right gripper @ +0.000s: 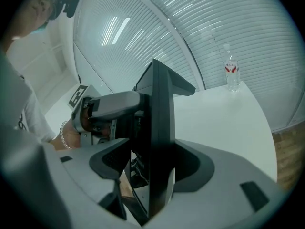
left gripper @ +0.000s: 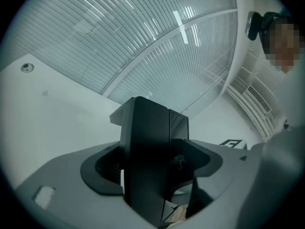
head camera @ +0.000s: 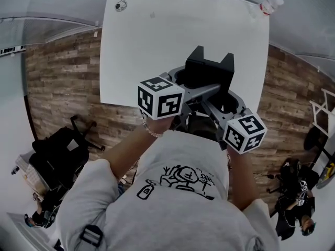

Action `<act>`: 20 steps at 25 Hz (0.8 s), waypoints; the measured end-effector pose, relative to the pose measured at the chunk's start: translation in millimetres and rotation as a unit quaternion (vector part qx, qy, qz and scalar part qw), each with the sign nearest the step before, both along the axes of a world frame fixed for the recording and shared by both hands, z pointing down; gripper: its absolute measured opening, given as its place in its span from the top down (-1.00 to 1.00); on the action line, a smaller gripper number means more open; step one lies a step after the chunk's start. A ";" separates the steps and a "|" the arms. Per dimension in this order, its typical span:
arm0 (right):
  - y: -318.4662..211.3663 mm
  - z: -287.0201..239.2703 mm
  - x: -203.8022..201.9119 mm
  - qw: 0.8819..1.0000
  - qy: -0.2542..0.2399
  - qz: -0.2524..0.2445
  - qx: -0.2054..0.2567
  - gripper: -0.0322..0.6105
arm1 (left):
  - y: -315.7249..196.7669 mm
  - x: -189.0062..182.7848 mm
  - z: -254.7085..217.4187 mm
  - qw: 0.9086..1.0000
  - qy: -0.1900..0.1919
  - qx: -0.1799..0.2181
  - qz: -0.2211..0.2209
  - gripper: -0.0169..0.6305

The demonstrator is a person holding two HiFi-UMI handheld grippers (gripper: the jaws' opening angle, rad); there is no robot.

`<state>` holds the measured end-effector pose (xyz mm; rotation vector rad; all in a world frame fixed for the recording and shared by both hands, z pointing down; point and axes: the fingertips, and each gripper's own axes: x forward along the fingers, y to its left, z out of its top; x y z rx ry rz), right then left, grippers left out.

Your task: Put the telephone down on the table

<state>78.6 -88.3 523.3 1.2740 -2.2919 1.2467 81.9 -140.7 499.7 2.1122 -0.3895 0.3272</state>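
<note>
Head view: left gripper (head camera: 182,80) and right gripper (head camera: 229,101) clamp the telephone (head camera: 209,71) over the surface (head camera: 157,41); looks mid-carry, needs lowering gently next.

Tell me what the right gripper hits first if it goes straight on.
The right gripper clamps the telephone, which would travel with it. Past that, the line seems to skim the table toward the blinds; the left gripper sits just left. Depth is unclear.

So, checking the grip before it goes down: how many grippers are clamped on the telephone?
2. The left gripper is shut on the telephone from the left, the right gripper from the right, at the near edge of the table.
</note>
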 end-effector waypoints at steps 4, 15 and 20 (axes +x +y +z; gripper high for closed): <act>-0.3 14.2 2.7 1.000 -0.002 0.001 -0.005 0.09 | -0.1 2.8 14.9 1.000 -0.003 -0.006 0.002 -0.25; -6.3 53.4 4.8 1.000 -0.006 0.011 -0.023 0.09 | -7.0 6.3 55.8 1.000 -0.008 -0.021 0.013 -0.25; -13.6 70.8 12.1 0.999 -0.009 0.019 -0.026 0.09 | -14.3 13.9 73.6 1.000 -0.011 -0.022 0.017 -0.25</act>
